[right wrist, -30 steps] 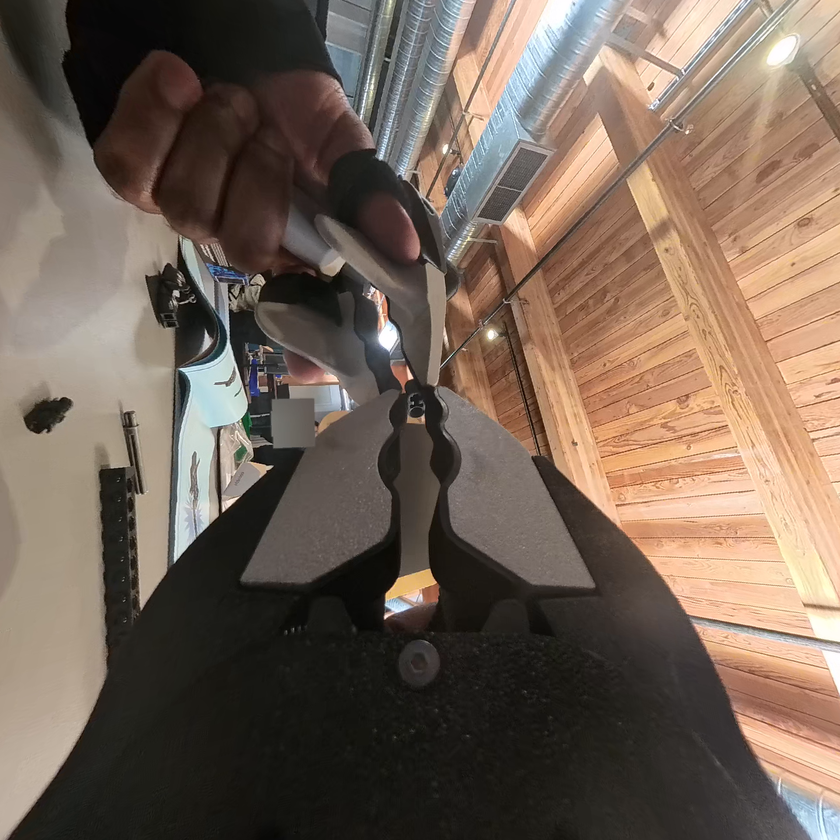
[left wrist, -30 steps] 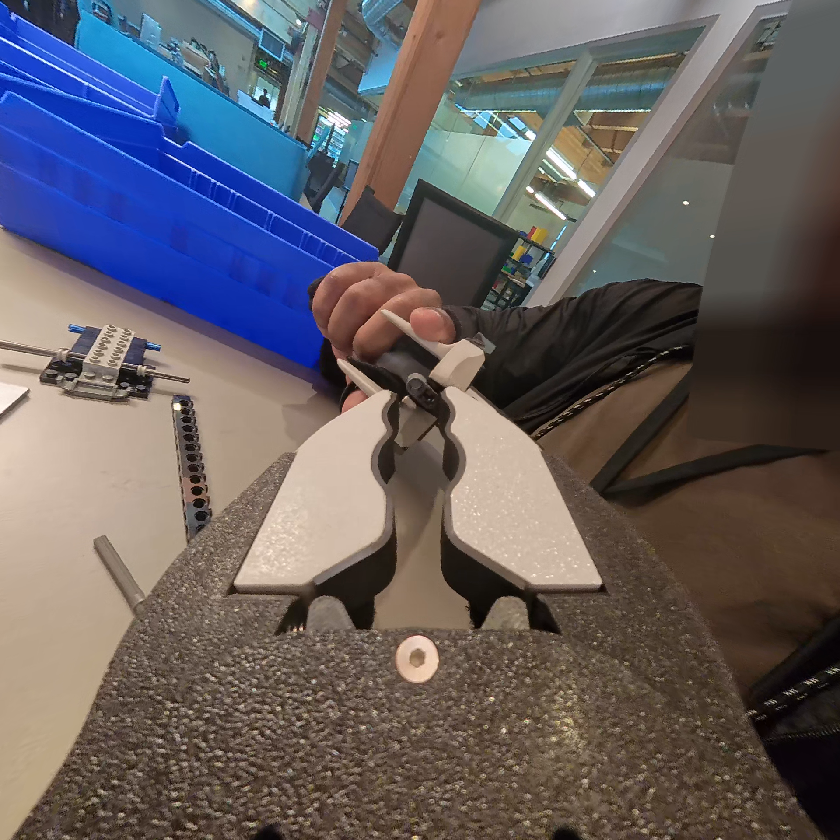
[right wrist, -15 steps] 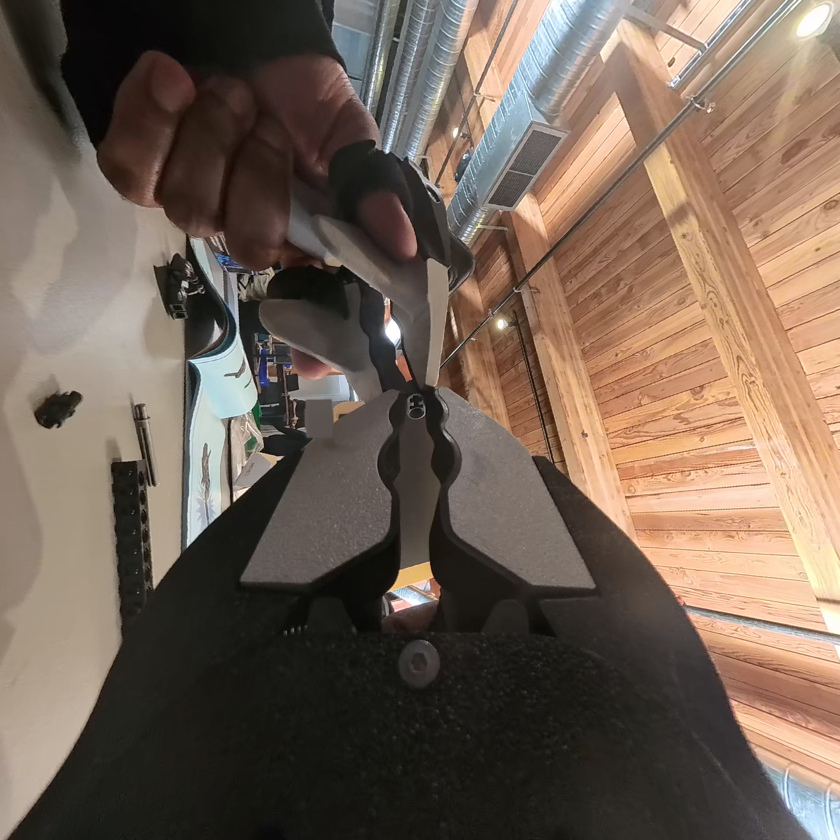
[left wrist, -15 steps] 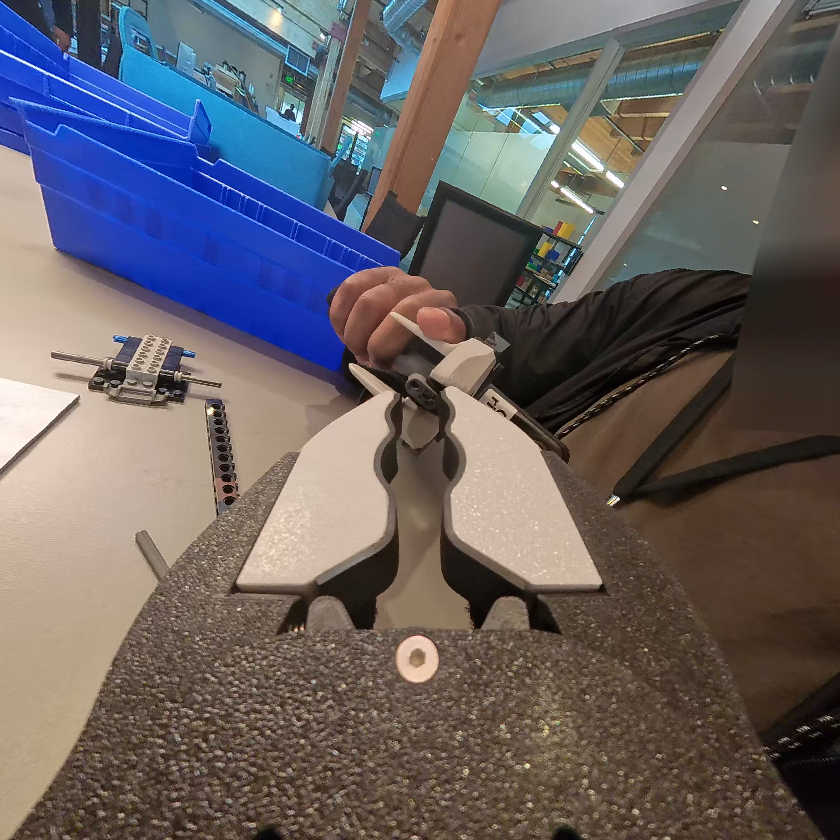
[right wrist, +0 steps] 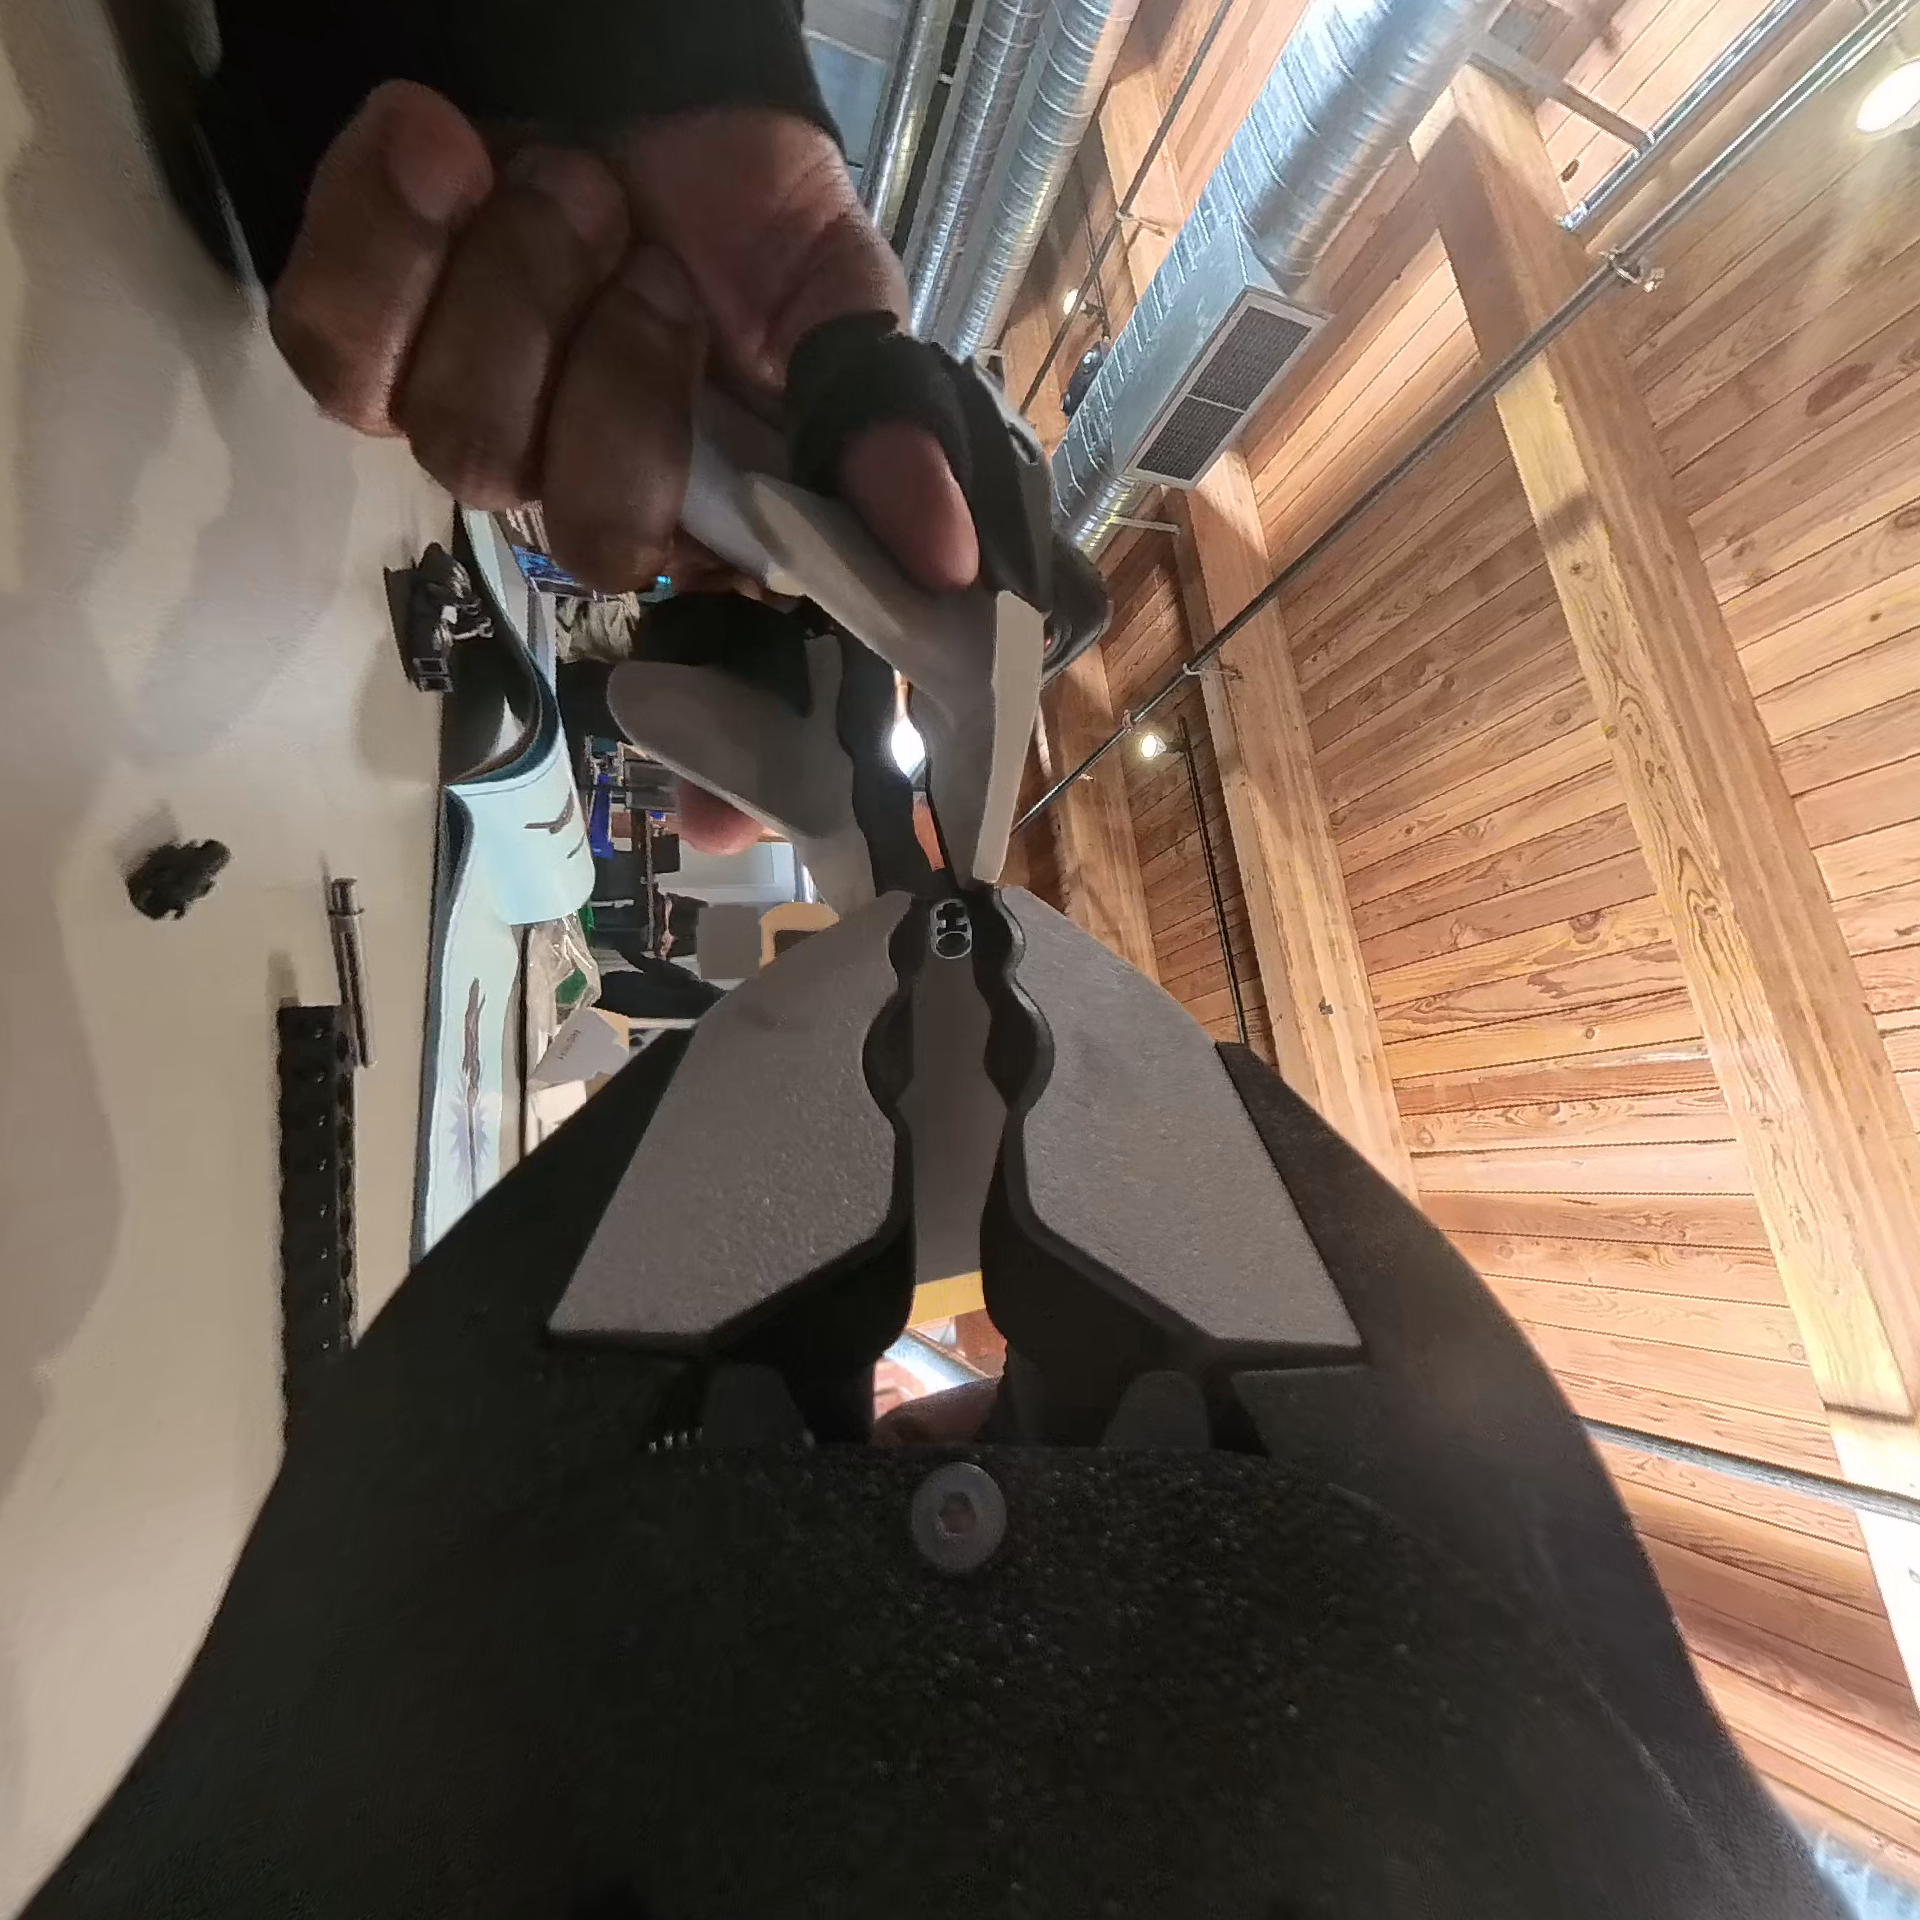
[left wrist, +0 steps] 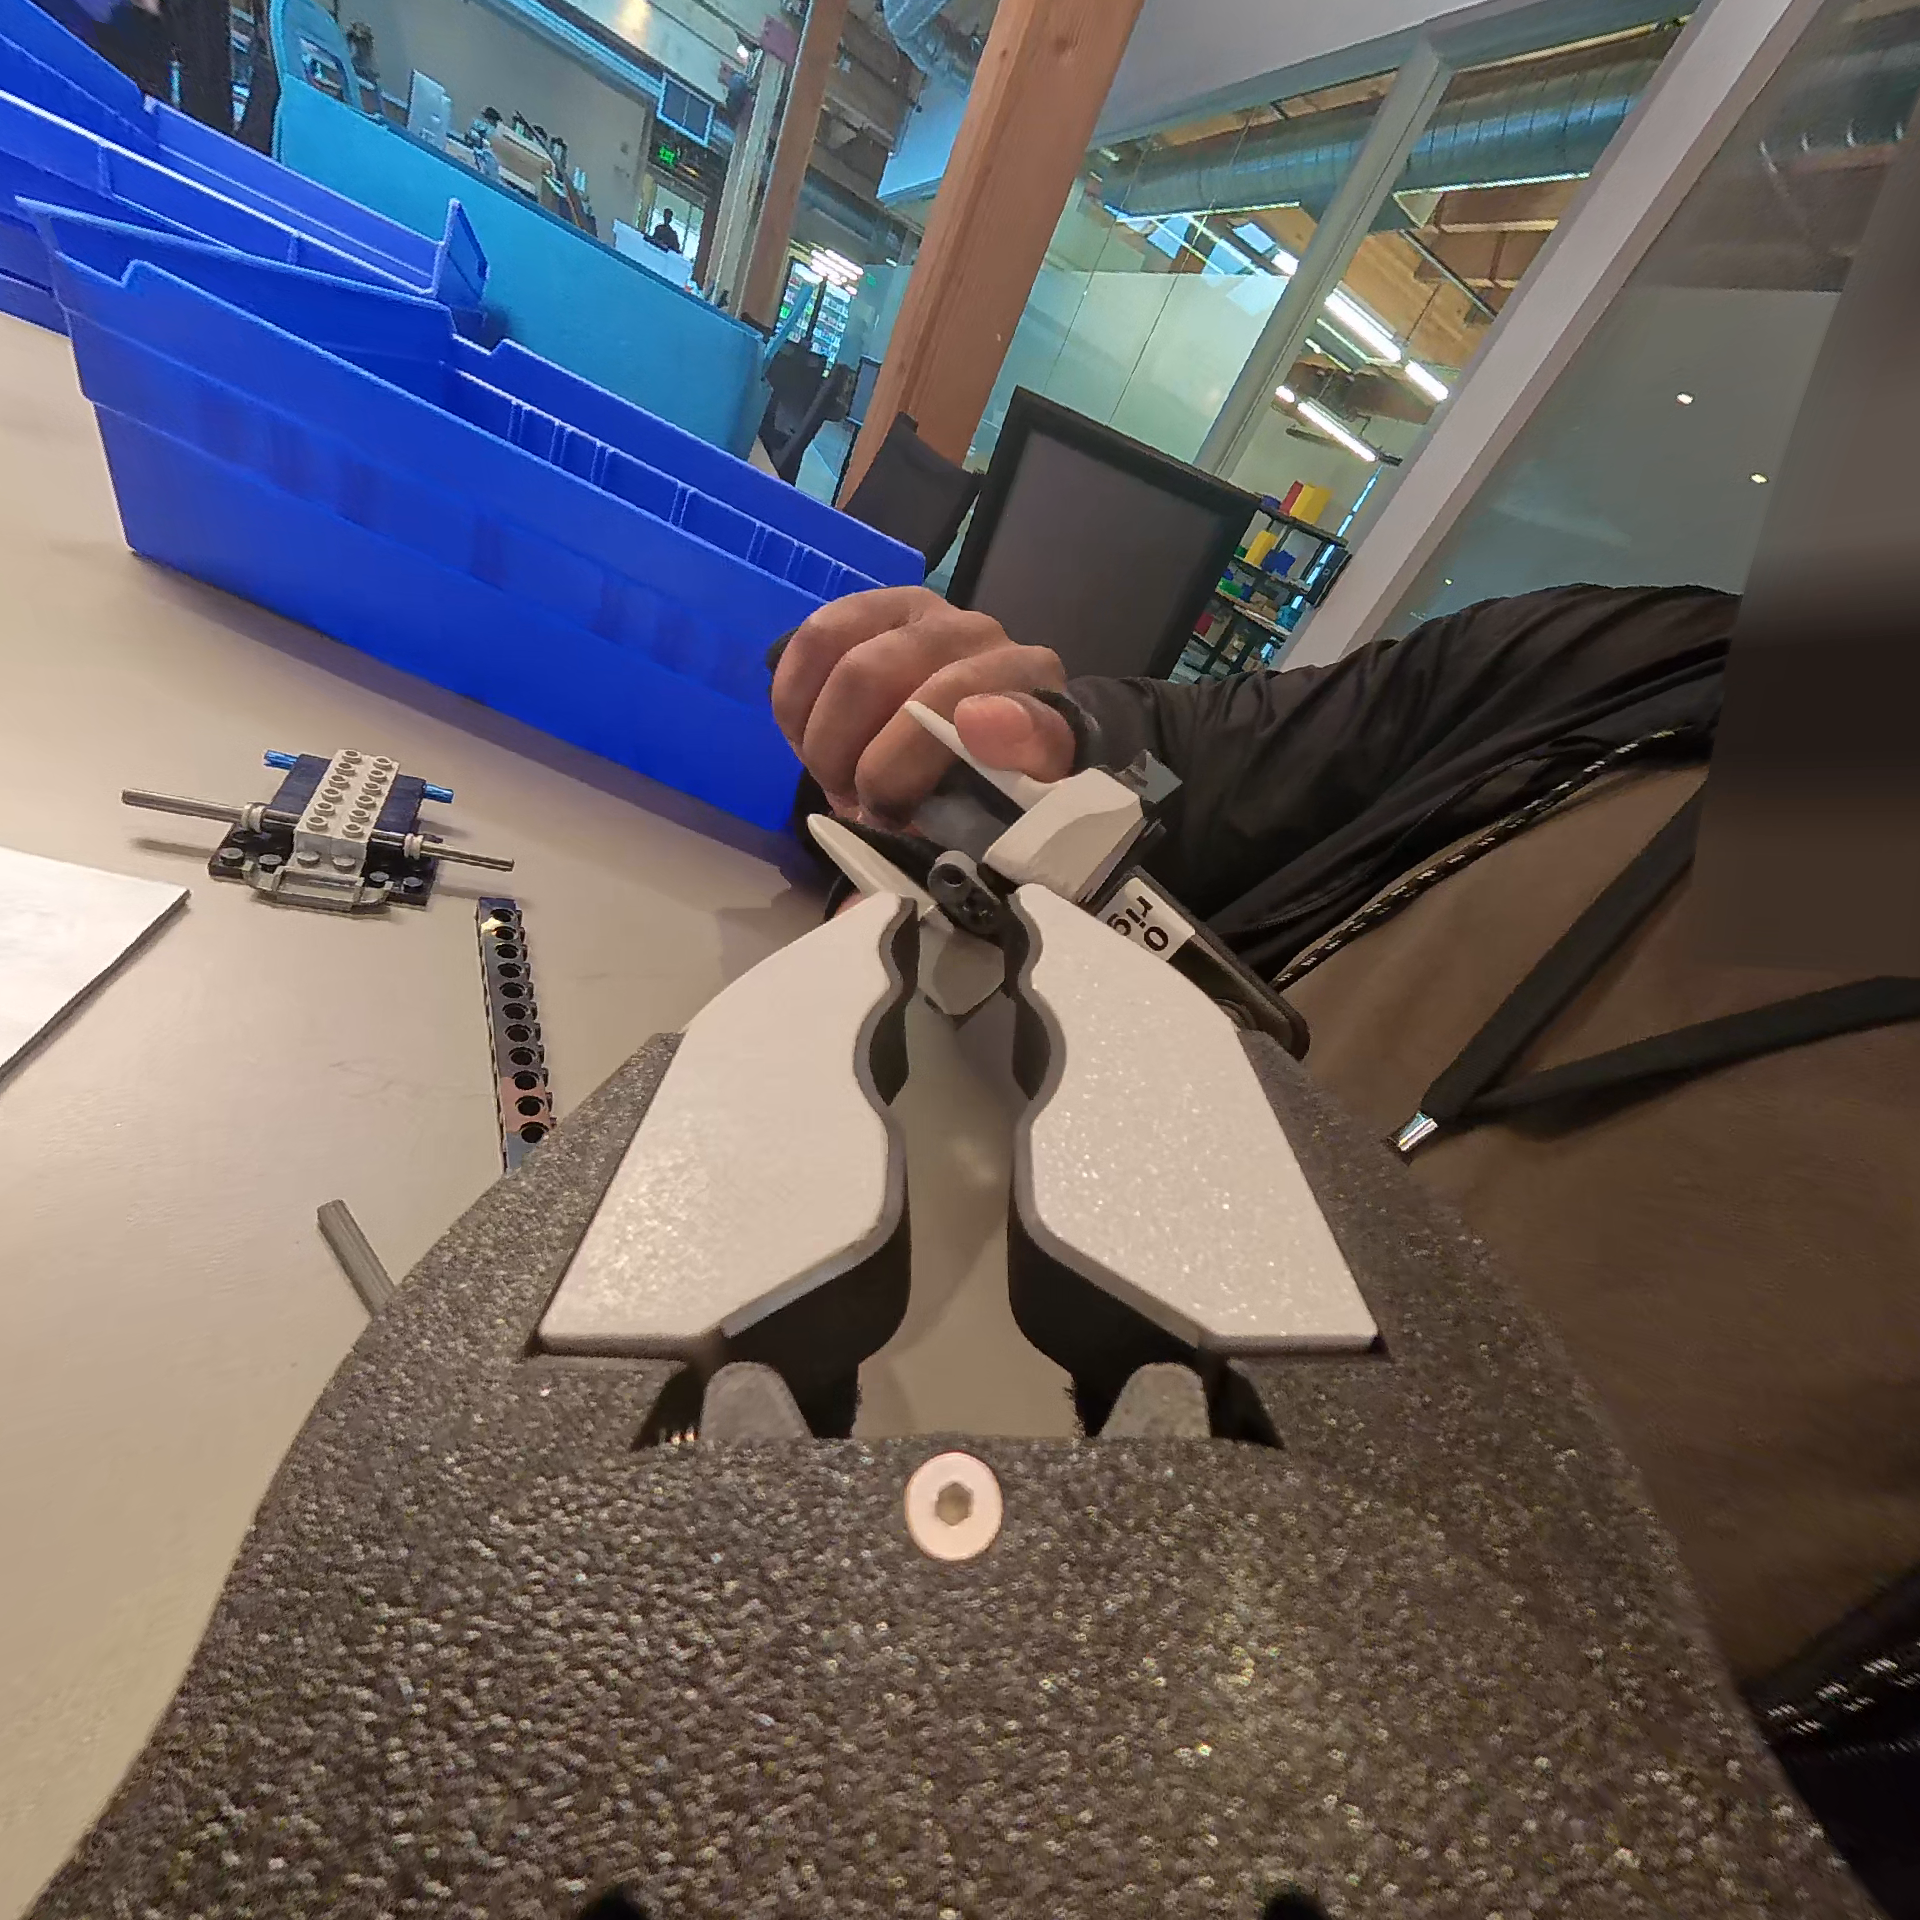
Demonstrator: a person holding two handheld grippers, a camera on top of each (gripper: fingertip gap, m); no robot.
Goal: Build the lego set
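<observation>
We log one small black connector piece, clamped at once by both grippers, tips meeting head-on. The left gripper pinches one end, the right gripper the other; its long axis runs between them. On the table: one brick assembly, one holed beam, one grey pin.
</observation>
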